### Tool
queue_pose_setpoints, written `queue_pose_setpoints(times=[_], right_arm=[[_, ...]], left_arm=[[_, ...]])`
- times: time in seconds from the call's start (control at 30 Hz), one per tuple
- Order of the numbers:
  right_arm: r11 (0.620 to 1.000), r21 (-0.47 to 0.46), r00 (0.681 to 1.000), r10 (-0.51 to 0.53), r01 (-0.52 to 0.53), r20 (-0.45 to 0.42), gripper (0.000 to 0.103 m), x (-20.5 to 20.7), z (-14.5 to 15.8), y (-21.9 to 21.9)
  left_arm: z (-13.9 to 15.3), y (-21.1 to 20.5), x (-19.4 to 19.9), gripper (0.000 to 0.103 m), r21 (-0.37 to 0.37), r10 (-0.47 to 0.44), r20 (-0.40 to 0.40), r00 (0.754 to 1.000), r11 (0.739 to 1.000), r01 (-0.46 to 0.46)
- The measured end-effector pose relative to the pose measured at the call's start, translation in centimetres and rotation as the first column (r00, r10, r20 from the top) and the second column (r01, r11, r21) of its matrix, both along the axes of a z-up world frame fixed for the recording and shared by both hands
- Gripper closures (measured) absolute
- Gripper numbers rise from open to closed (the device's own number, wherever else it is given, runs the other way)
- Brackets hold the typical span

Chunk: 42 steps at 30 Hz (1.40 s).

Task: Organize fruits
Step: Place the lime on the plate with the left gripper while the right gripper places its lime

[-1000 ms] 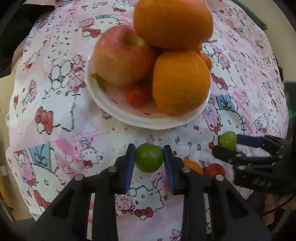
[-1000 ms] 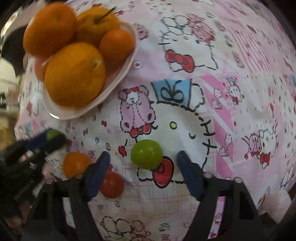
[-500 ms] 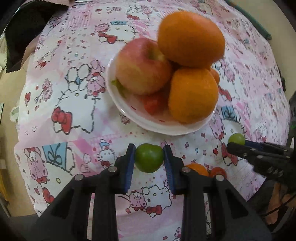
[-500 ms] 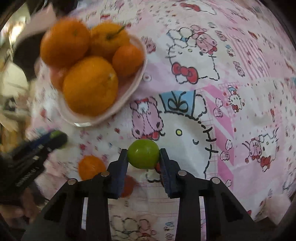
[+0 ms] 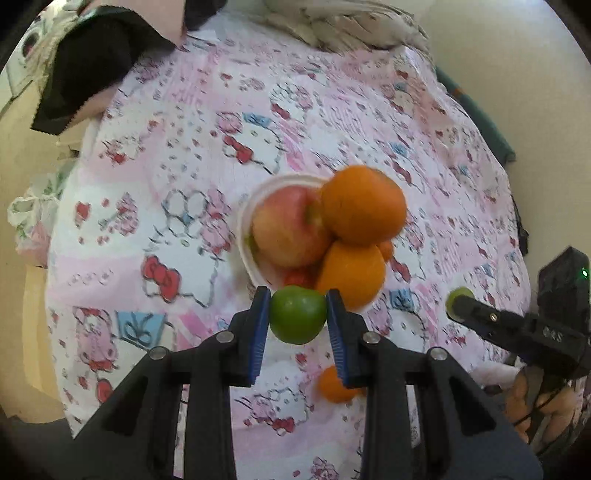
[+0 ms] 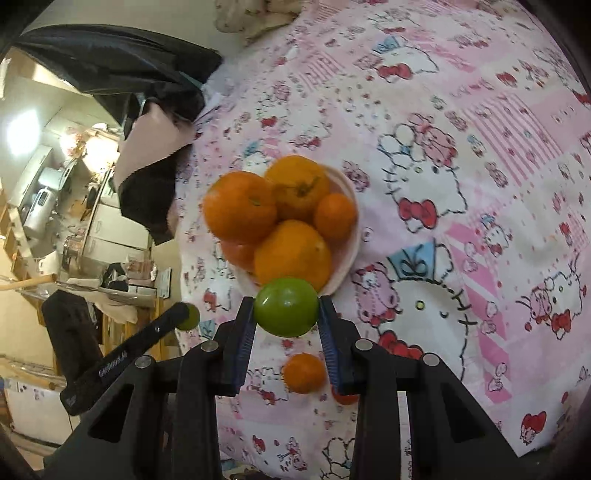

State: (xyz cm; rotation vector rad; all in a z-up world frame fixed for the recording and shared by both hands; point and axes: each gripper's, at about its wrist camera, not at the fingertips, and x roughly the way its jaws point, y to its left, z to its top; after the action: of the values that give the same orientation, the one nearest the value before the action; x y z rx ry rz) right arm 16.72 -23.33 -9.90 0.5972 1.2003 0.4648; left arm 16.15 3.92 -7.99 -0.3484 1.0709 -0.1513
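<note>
My left gripper is shut on a small green fruit and holds it high above the cloth, just in front of the white plate. The plate holds an apple, two big oranges and smaller fruit. My right gripper is shut on a second green fruit, also raised, near the same plate. A small orange and a red fruit, partly hidden by a finger, lie on the cloth below. The right gripper shows at the right of the left wrist view.
A pink cartoon-print cloth covers the round table. Dark and pink clothing lies at the far left edge, a grey cloth at the back. Kitchen shelves stand beyond the table's left side.
Both grippers have risen well above the table with their green fruits. A second ago the right gripper was open around its fruit on the cloth; it then closed and lifted it.
</note>
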Motion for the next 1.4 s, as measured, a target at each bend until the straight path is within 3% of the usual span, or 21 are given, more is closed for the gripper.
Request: queue_pose_setpoints(times=[0.17,0.3,0.6,0.73,0.87,1.03,1.17,1.23,1.4], right_arm=[[1.000,0.020,1.000,0.016,-0.016,0.014,0.068,-0.2,0.4,0.3],[1.000,0.021,1.000,0.021,-0.021,0.011,0.068,-0.1,0.4,0.6],[1.000,-0.015,1.000,0.024,-0.024,-0.009,0.068,0.1,-0.2,0.7],[1.000,-0.021,1.000,0.013,-0.014,-0.016,0.068,0.5,-0.6,0.3],[1.000,-0.018,1.000,0.010,-0.011,-0.028,0.068,0.6,-0.9,0.3],[1.000,-0.019,0.999,0.023,-0.023,-0.028,0.068,0.8,-0.9,0.7],[0.999,-0.013,0.999,0.030,-0.030,-0.028,0.068,0.9,-0.7,1.0],[0.999,-0.013,0.999,0.038,-0.039,-0.021,0.068,0.9,-0.5,1.4],[0.997,-0.035,0.998,0.065,-0.065,-0.005,0.068,1.1,-0.2,2.5]], left_arm=[[-0.3,0.4,0.6,0.076,-0.034,0.002,0.004,1.000,0.999,-0.002],[-0.8,-1.0,0.9,0.076,0.055,-0.039,0.032,0.999,0.998,0.037],[-5.1,-4.2,3.4,0.076,0.186,-0.131,-0.012,0.991,0.974,0.131],[-6.3,-4.6,3.9,0.076,0.153,-0.140,-0.024,0.990,0.978,0.142],[-6.6,-4.8,4.2,0.075,0.167,-0.132,-0.011,0.991,0.977,0.132],[-6.3,-4.2,3.9,0.045,0.123,-0.113,-0.052,0.992,0.985,0.118],[-4.7,-2.7,2.7,0.037,0.112,-0.073,-0.068,0.995,0.990,0.081],[-3.4,-1.9,2.2,0.035,0.146,-0.047,-0.059,0.997,0.988,0.055],[-0.5,2.1,1.6,0.033,0.177,0.132,-0.004,0.991,0.976,-0.129]])
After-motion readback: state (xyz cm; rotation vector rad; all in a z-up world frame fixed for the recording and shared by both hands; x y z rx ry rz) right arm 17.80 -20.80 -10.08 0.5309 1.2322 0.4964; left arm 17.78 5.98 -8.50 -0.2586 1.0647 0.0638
